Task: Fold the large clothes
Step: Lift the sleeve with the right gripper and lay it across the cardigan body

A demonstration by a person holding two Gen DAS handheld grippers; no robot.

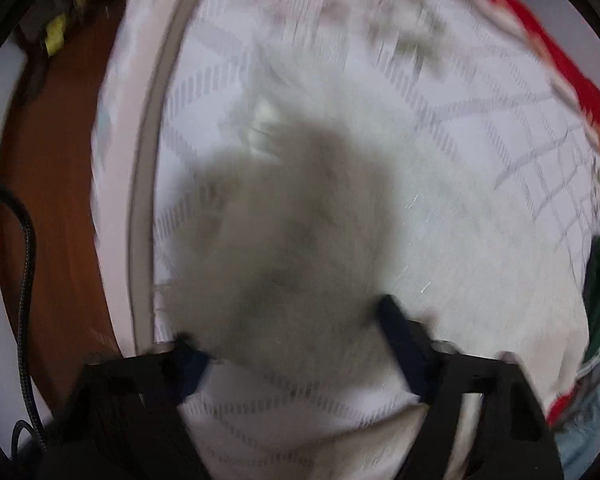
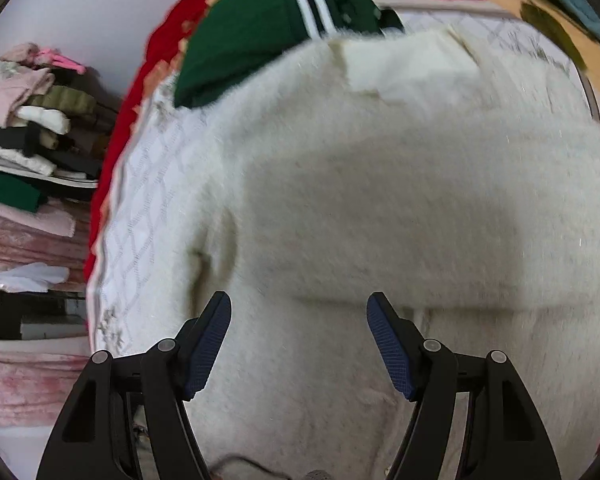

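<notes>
2 grippers hang spread over a white fuzzy garment (image 2: 380, 200) on the quilted bed (image 2: 140, 208); the right gripper (image 2: 299, 308) sits nearer, cloth directly ahead between its jaws, left gripper (image 1: 288, 320) blurred.

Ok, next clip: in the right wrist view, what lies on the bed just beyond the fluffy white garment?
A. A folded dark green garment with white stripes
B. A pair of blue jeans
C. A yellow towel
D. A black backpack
A. Past the far edge of the fluffy white garment lies a folded dark green garment with white stripes; the right gripper is open over the white one.
</notes>
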